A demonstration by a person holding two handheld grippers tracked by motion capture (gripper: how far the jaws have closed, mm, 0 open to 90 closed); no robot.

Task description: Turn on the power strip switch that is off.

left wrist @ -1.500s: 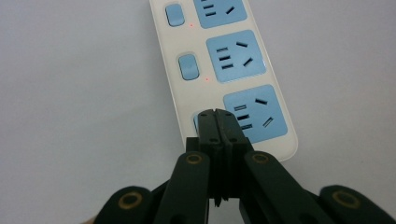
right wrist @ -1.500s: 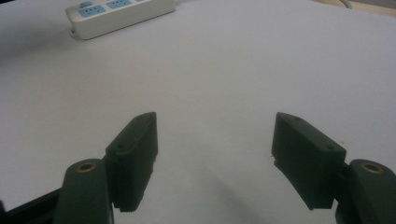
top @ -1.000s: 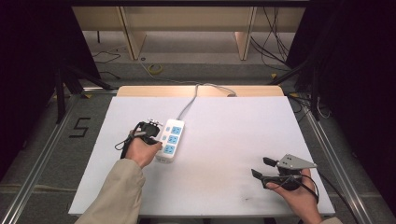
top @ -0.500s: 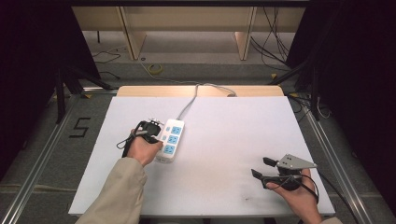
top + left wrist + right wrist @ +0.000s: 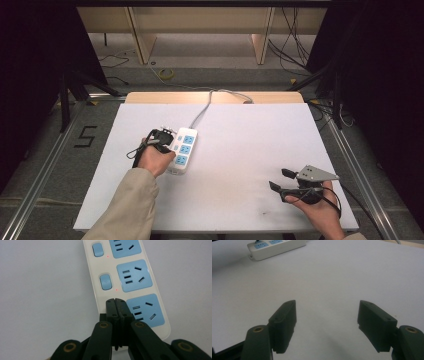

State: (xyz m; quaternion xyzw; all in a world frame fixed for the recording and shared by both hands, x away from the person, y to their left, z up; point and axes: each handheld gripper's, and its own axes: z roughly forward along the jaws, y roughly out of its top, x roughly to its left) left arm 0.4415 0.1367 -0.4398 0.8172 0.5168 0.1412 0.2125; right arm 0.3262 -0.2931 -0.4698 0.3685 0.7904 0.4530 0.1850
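The power strip (image 5: 182,150) lay left of centre on the white worktop (image 5: 240,150). The left claw (image 5: 116,302), jaws closed together, pressed its nearest switch. The right claw (image 5: 327,322) stood open, well apart.

The power strip (image 5: 140,277) is cream-white with light blue socket faces, blue rocker switches and tiny red lights beside them, and lies on a plain white counter (image 5: 250,150). Both hand-held grippers are black, the left hand-held gripper (image 5: 116,305) and the right hand-held gripper (image 5: 327,325) alike, with brass-coloured rivets. The person's sleeve (image 5: 127,210) is beige.
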